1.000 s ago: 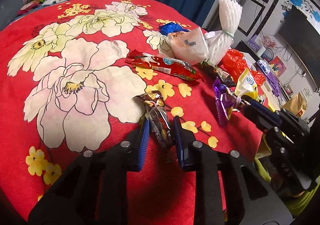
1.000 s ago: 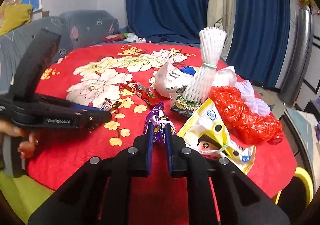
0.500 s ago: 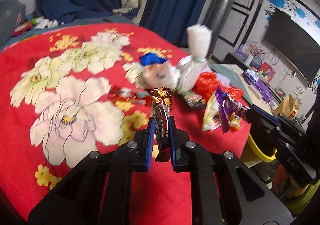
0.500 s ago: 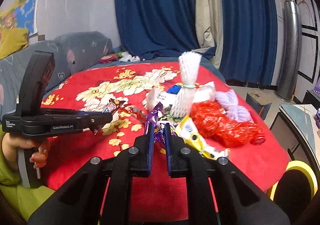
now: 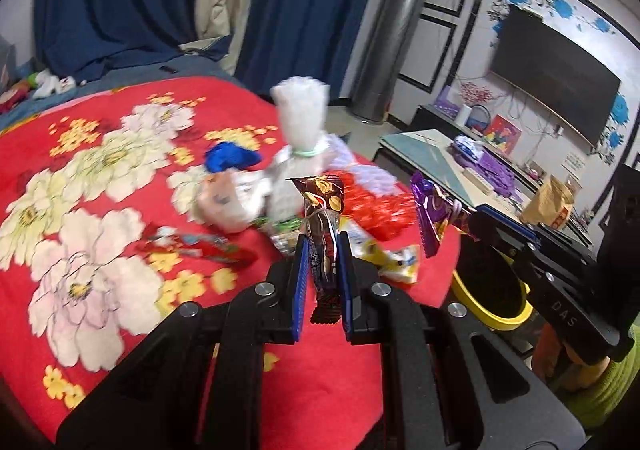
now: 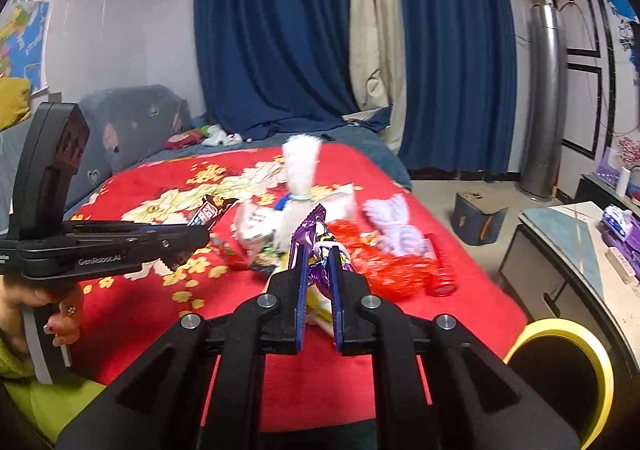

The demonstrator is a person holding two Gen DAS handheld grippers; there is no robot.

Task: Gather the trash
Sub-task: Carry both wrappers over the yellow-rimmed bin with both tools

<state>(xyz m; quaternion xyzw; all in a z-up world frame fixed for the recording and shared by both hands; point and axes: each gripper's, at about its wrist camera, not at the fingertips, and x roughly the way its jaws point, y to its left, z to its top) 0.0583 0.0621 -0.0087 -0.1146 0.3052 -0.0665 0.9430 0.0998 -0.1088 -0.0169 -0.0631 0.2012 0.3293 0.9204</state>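
My left gripper (image 5: 323, 250) is shut on a brown candy-bar wrapper (image 5: 322, 218) and holds it above the red floral table (image 5: 120, 210). My right gripper (image 6: 318, 262) is shut on a purple wrapper (image 6: 316, 234), also lifted; the purple wrapper shows in the left wrist view (image 5: 430, 218) too. The brown wrapper shows in the right wrist view (image 6: 210, 210) at the left gripper's tip. A yellow-rimmed black bin (image 6: 560, 370) stands beside the table's right edge and shows in the left wrist view (image 5: 492, 290) as well.
More trash lies on the table: a white foam net bundle (image 5: 300, 122), a red mesh (image 6: 384, 270), a red wrapper (image 5: 200, 246), a yellow snack bag (image 5: 392, 262), a blue scrap (image 5: 230, 156). A glass side table (image 6: 580, 242) stands to the right.
Both grippers have risen off the table with their wrappers. The left one picked up the brown wrapper and both swung right, bringing the yellow bin into view.
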